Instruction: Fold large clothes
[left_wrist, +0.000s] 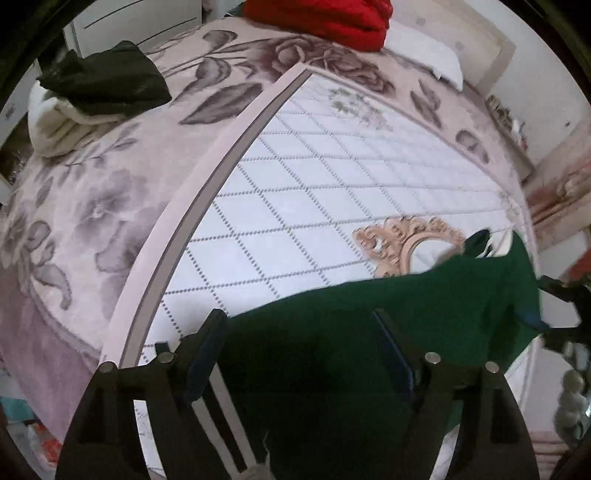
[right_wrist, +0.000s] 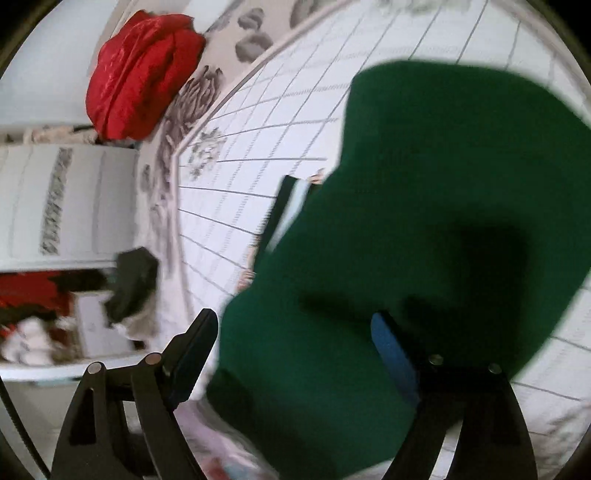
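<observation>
On the bed (left_wrist: 303, 206), a green garment (left_wrist: 332, 332) is lying over the white quilted cover, partly hiding a gold medallion print (left_wrist: 402, 240); left gripper (left_wrist: 299, 354) is sitting with jaws spread wide, cloth lying between the fingers, not pinched; right gripper (right_wrist: 295, 347) is likewise spread apart over the same garment (right_wrist: 424, 206), gripping nothing; red bundle (left_wrist: 325, 18) is resting at the far end; dark cloth (left_wrist: 107, 77) is lying on a cream one at the far left edge.
</observation>
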